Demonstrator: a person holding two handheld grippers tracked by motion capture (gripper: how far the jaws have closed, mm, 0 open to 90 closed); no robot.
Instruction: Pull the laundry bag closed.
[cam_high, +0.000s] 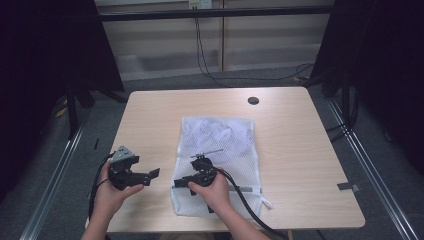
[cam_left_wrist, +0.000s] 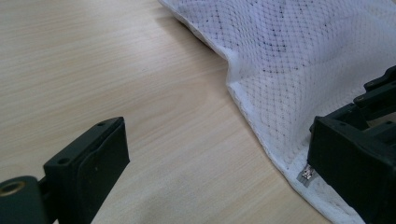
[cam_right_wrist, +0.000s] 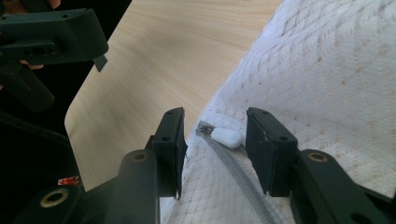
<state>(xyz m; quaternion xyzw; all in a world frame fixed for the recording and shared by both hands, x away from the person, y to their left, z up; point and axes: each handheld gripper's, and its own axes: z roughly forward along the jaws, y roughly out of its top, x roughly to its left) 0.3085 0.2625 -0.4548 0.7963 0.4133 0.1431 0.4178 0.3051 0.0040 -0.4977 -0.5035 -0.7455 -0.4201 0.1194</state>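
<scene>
White mesh bag (cam_high: 216, 150) at frame centre: fine open-weave netting, soft, matt, slightly rumpled; grey woven zipper tape (cam_right_wrist: 243, 182) along its edge; smooth glossy white plastic zipper pull (cam_right_wrist: 226, 138); table (cam_high: 150, 120): pale wood-grain laminate, smooth, faint sheen; right gripper (cam_right_wrist: 215, 149), left gripper (cam_high: 152, 175): matt black plastic.

The high view is dim and slightly soft: even overhead light falls on the pale wooden worktop (cam_high: 290, 140), while black curtains at both sides swallow the corners. Shadows there are faint. In the left gripper view the white mesh laundry bag (cam_left_wrist: 299, 60) glares bright, and the near black tongs (cam_left_wrist: 88, 172) are blurred. The right gripper view keeps the small white zip pull (cam_right_wrist: 226, 138) sharp; the far wood smears.
</scene>
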